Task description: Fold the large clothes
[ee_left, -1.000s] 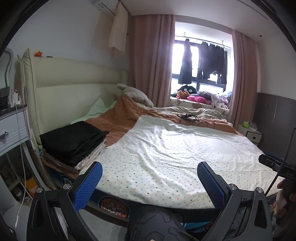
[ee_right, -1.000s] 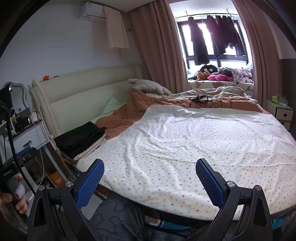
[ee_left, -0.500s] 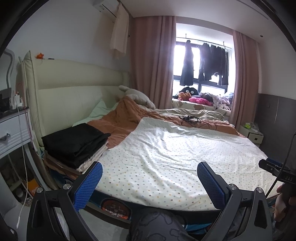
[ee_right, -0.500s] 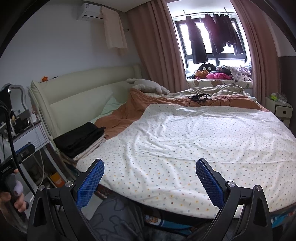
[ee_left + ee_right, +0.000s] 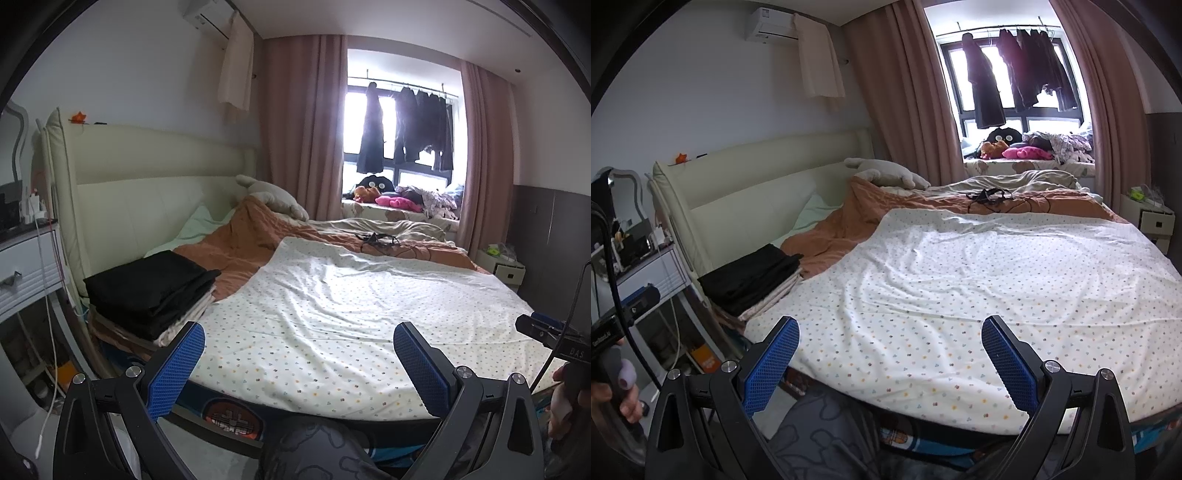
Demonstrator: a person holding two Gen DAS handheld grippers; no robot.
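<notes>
Both tongs stand wide apart with nothing between their blue pads: the left gripper (image 5: 298,365) and the right gripper (image 5: 890,360) hover side by side above the near edge of the bed (image 5: 122,206), clear of the fabric, each held by a hand at its handle. Spread flat over most of the bed lies the large white dotted sheet (image 5: 351,314), lightly wrinkled, its near hem hanging over the mattress edge just ahead of both grippers. Behind it an orange quilt (image 5: 258,240) is bunched toward the cream headboard, with a tangle of black cable (image 5: 376,238) lying on it near the far side. At the left corner of the bed, just beside the sheet, sits a stack of folded clothes (image 5: 155,291), black pieces on top of pale ones. A pale plush toy (image 5: 273,195) rests against the pink curtain (image 5: 303,125), and dark garments (image 5: 406,129) hang in the window beyond.
</notes>
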